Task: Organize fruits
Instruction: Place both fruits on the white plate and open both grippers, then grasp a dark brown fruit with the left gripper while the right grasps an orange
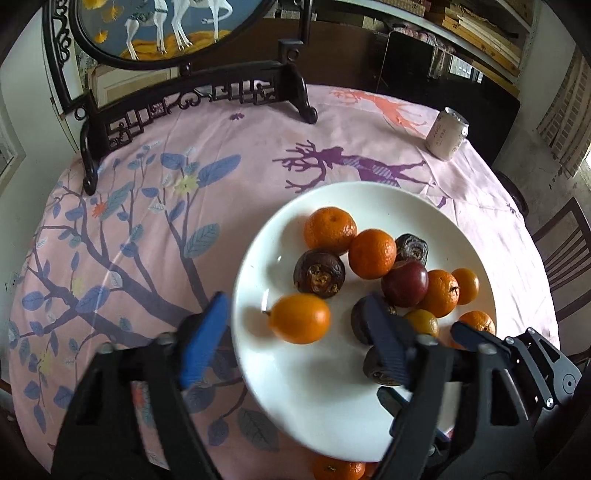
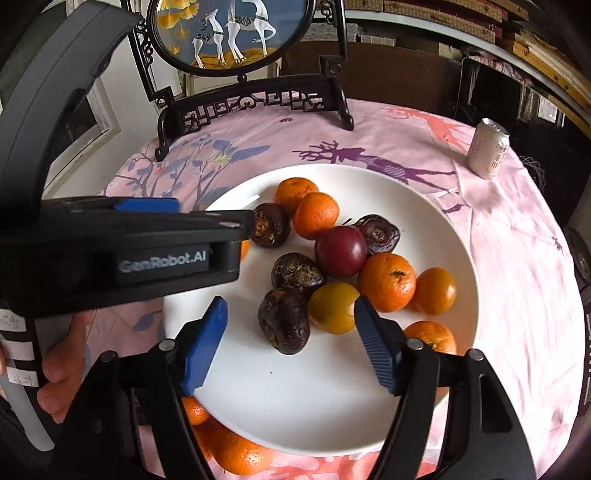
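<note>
The white plate [image 1: 332,406] lies on the table [image 1: 229,155], which is covered by a pink cloth printed with a blue-leaved tree and purple deer, and nearly all the fruit sits on the plate. A small oval orange fruit [image 1: 300,318] appears on the plate's left side between the fingers of the left tool [image 1: 295,334]; its outline is blurred, and neither pad touches it. That tool's jaws stand wide apart, the left pad outside the plate's rim and the right pad over the dark fruits. Toward the plate's far half lie two mandarins [image 1: 330,229] side by side, with a wrinkled dark purple fruit [image 1: 320,273] just beside them and a smooth red-purple one [image 1: 405,283] against another mandarin. In the right wrist view the right tool [image 2: 290,338] hovers over the plate's near half with its jaws apart, a dark wrinkled fruit [image 2: 283,320] and a yellow-orange fruit [image 2: 333,307] lying between its pads, touching neither. The left tool's black body reaches in across the plate's left rim there, held by a hand [image 2: 64,373]. More mandarins [image 2: 240,456] lie on the cloth just off the plate's near edge. Beyond the plate a pale drink can [image 1: 447,133] stands near the table's far right edge, and a dark carved stand with an oval deer picture [image 2: 232,33] stands at the far left.
</note>
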Demonstrator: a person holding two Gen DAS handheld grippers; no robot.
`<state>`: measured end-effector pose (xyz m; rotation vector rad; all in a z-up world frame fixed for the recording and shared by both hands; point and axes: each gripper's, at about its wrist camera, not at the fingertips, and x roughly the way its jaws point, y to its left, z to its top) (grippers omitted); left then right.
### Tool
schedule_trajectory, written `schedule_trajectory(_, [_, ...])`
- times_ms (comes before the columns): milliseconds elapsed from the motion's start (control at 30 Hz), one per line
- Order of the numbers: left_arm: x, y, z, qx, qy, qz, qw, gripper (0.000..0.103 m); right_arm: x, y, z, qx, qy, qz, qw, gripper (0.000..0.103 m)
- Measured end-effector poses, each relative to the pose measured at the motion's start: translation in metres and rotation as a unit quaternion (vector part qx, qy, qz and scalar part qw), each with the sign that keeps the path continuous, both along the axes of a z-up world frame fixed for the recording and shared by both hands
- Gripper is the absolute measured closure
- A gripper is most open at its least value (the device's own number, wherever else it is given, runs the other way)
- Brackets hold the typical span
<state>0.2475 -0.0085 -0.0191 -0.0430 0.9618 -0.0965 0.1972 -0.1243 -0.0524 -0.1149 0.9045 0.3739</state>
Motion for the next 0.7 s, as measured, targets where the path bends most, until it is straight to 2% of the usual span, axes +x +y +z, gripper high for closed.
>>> schedule_trajectory(67, [-0.016, 0.003, 0.018, -0.005, -0.028, -0.008, 0.9996, 0.013, -0.01, -0.004, 0.007, -0.021, -0.01, -0.007, 1.0, 0.022])
schedule_trajectory(100, [-0.023, 0.004, 0.025, -0.009, -0.035, -0.014, 0.9992, 0.013, -0.019, -0.008, 0.011, -0.026, -0.016, -0.011, 0.999, 0.015])
schedule_trajectory(200, [-0.063, 0.013, 0.044, -0.021, -0.066, -0.02, 0.9974, 0.007, -0.057, -0.022, 0.026, -0.029, -0.048, -0.025, 0.998, 0.003])
schedule_trajectory(300, [-0.107, 0.021, 0.048, -0.009, -0.091, -0.014, 0.9957, 0.006, -0.093, -0.034, 0.031, -0.034, -0.068, -0.043, 0.996, 0.001])
schedule_trajectory(433, [-0.151, 0.04, 0.034, -0.021, -0.091, 0.006, 0.9956, 0.006, -0.115, -0.049, 0.024, 0.0, -0.046, -0.062, 0.997, 0.001])
schedule_trajectory(700, [-0.181, 0.072, 0.009, -0.014, -0.07, 0.049, 0.9962, 0.006, -0.132, -0.038, 0.006, -0.006, -0.019, -0.046, 0.999, 0.001])
